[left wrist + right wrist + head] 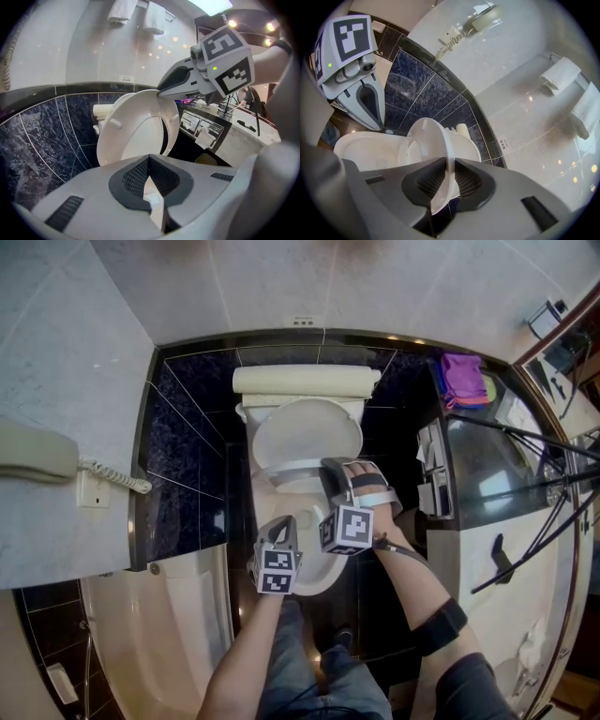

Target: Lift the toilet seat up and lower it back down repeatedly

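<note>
The white toilet seat (305,432) stands tilted up off the bowl (317,583), part way towards the tank (305,381). My right gripper (334,471) is shut on the seat's front rim; in the right gripper view the thin rim (449,154) runs between the two dark pads (469,180) of the gripper (449,168). The left gripper view shows the seat's underside (136,129) with the right gripper's tip (161,92) on its top edge. My left gripper (286,527) hovers over the bowl's front, its jaws (149,161) shut on nothing.
Dark tiled walls box in the toilet. A wall phone (37,452) hangs at the left and a bathtub (159,634) lies at the lower left. A counter with a purple cloth (461,379) stands at the right. Folded towels (560,75) sit on a high rail.
</note>
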Demonstrator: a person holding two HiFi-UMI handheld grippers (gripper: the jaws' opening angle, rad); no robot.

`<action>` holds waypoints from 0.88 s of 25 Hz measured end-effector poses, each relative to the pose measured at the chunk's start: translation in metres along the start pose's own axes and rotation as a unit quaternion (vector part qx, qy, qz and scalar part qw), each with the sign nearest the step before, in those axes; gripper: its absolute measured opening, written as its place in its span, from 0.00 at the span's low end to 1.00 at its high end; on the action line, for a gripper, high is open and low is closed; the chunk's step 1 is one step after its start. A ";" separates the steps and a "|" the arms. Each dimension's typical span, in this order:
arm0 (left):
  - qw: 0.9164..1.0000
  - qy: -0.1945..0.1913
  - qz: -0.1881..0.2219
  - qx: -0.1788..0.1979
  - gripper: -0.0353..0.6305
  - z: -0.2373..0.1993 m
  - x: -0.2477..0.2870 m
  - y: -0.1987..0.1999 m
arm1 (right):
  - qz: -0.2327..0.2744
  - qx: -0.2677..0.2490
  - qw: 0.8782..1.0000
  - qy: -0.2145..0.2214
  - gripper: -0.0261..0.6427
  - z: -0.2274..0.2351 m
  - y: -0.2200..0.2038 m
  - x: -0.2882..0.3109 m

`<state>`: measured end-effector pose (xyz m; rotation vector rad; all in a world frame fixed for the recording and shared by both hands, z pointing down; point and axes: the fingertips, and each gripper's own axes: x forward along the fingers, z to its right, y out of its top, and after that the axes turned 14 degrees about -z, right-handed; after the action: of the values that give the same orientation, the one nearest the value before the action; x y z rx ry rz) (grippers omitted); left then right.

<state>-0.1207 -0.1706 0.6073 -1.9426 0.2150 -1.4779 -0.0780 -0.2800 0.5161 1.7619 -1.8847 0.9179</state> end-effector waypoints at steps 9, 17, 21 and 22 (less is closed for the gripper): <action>1.000 0.006 -0.002 -0.012 0.04 0.023 -0.012 -0.029 | 0.015 -0.005 1.000 0.009 0.16 -0.074 -0.012 -0.052; 0.999 0.015 -0.003 -0.028 0.04 0.036 -0.016 -0.053 | 0.025 -0.025 0.999 0.012 0.18 -0.132 -0.021 -0.077; 0.999 0.025 0.002 -0.033 0.04 0.039 -0.020 -0.063 | 0.027 -0.029 0.999 0.023 0.19 -0.168 -0.027 -0.088; 0.999 0.027 0.001 -0.037 0.04 0.040 -0.020 -0.067 | 0.026 -0.031 0.999 0.025 0.19 -0.178 -0.029 -0.091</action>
<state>-0.1090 -0.0933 0.6267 -1.9609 0.2986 -1.5426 -0.0641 -0.0909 0.5846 1.6463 -1.9158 0.9037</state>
